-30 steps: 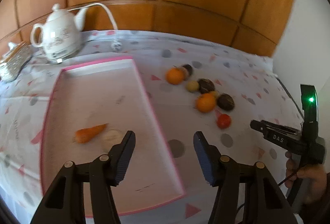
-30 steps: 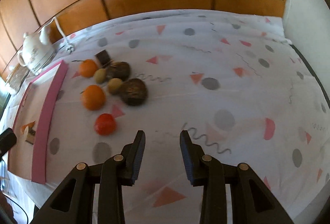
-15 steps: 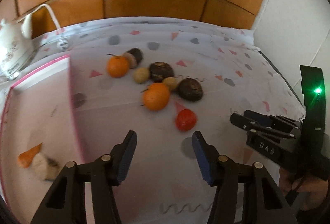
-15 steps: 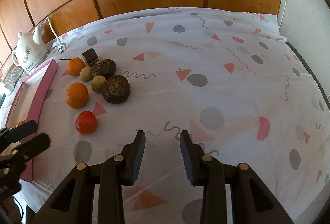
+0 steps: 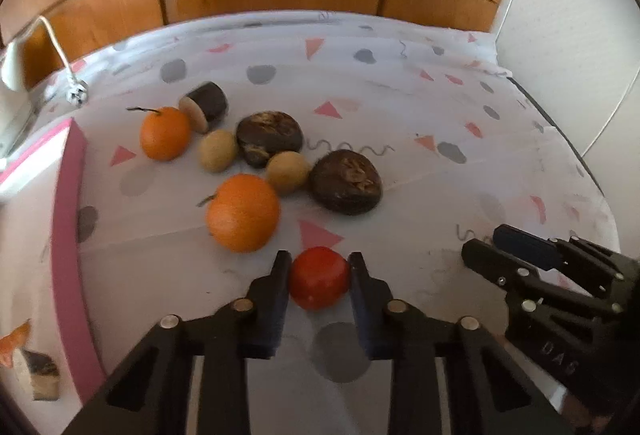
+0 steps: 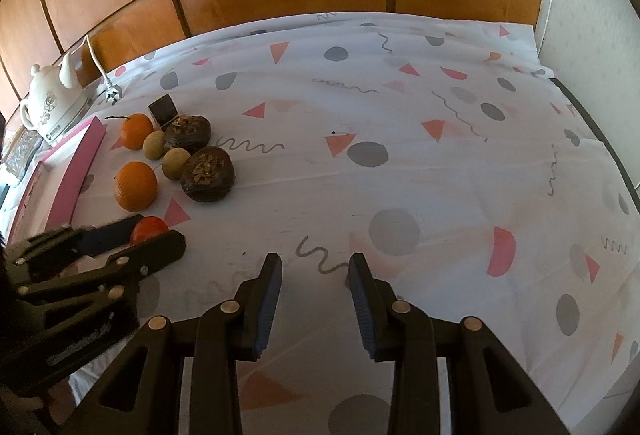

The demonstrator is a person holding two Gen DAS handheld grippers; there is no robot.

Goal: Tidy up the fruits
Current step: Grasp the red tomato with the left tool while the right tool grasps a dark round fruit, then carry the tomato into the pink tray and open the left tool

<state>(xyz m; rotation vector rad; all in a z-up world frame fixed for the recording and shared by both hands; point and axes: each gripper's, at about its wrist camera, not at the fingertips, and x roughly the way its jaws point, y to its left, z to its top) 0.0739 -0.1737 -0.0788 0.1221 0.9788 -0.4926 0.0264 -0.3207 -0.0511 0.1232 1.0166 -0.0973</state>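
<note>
Wood-panelled wall behind, patterned tablecloth [image 6: 400,163] with pink tray [image 5: 66,235] at left; left gripper [image 5: 318,267] brackets the red tomato [image 5: 319,277] on the cloth, jaws near-touching but not clearly clamped, right gripper [image 6: 316,269] open and idle — risk: round tomato squirts out on uneven closure.

Table w/ white cloth [image 6: 400,175], printed w/ grey dots & pink triangles. On it at left: pink tray [image 5: 66,235], 2 oranges [image 5: 242,213], red tomato [image 5: 319,277], 2 small tan fruits [image 5: 218,150], 2 dark brown fruits [image 5: 346,182], a cut dark piece [image 5: 204,106]. White kettle [image 6: 52,107] & plug [image 6: 112,93] at far-left edge.
</note>
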